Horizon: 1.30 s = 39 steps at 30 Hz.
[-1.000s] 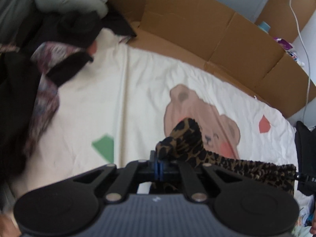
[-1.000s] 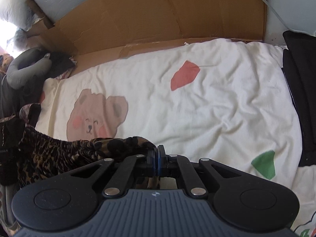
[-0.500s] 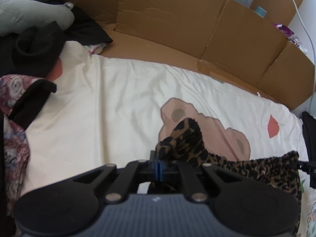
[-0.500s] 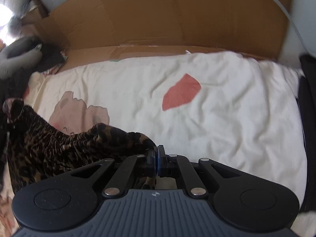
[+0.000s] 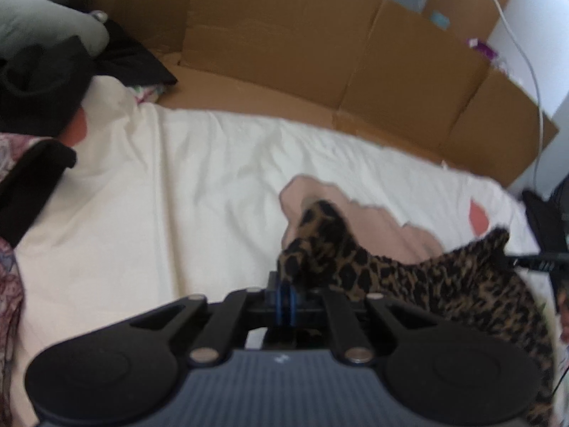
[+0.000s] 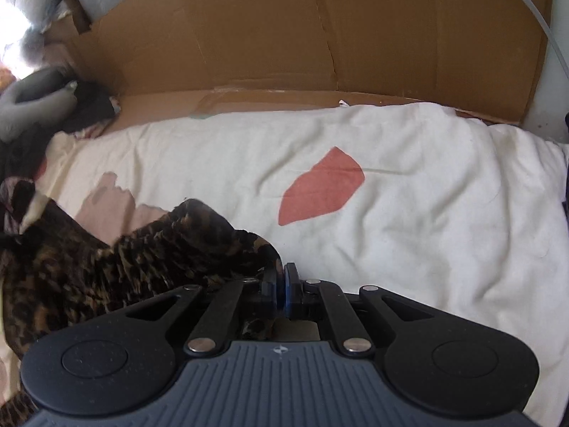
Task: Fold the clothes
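A leopard-print garment (image 5: 419,277) hangs stretched between both grippers above a cream bed sheet (image 5: 185,199). My left gripper (image 5: 286,290) is shut on one corner of it, the cloth bunched just past the blue pads. In the right wrist view the same leopard-print garment (image 6: 117,259) sags to the left, and my right gripper (image 6: 283,290) is shut on its other corner. At the far right of the left wrist view the right gripper's tip (image 5: 533,261) holds the raised far corner. The garment's lower part drops out of sight below both views.
Brown cardboard panels (image 5: 320,53) wall the far side of the bed. A pile of dark and floral clothes (image 5: 32,96) and a grey pillow (image 6: 32,99) lie at the left end. The sheet carries a bear print (image 5: 377,220) and a red patch (image 6: 320,185).
Both grippers have moved forward and lower over the sheet with the garment held between them. The clothes pile has slid left in the left wrist view; the cardboard looms closer.
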{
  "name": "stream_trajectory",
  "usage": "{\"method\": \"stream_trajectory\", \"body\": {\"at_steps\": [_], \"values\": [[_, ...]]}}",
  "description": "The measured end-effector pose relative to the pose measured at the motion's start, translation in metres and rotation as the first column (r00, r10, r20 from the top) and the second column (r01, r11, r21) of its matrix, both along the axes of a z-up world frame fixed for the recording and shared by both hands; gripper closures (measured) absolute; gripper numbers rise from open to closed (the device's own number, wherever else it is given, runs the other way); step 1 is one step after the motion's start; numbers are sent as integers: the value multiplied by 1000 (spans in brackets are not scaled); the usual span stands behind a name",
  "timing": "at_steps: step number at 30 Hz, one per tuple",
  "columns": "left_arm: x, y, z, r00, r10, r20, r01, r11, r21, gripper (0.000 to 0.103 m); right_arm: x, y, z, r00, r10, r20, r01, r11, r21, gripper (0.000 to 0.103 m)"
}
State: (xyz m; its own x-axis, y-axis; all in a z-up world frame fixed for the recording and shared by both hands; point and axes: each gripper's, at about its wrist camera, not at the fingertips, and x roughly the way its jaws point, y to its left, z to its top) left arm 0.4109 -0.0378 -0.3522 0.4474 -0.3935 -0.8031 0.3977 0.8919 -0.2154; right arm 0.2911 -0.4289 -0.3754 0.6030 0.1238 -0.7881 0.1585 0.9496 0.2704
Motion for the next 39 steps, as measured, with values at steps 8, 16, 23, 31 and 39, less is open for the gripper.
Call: {"method": "stream_trajectory", "body": {"at_steps": [8,16,23,31,39], "values": [[21,-1,-18,994,33,-103,-42,996,-85,44,11,10,8,997,70,45,-71,997,13,38],[30,-9,-23,984,-33,-177,11,992,-125,77,28,34,1,992,118,40,-117,992,-45,98],[24,4,-1,995,-33,-96,14,983,-185,94,20,15,20,990,76,116,-76,997,-4,100],[29,-7,13,1000,-24,12,25,982,-186,95,19,0,26,990,-40,133,41,999,-2,101],[45,-42,-25,1000,-7,-29,8,1000,29,64,36,1,-5,991,-130,-33,127,989,-80,69]]}}
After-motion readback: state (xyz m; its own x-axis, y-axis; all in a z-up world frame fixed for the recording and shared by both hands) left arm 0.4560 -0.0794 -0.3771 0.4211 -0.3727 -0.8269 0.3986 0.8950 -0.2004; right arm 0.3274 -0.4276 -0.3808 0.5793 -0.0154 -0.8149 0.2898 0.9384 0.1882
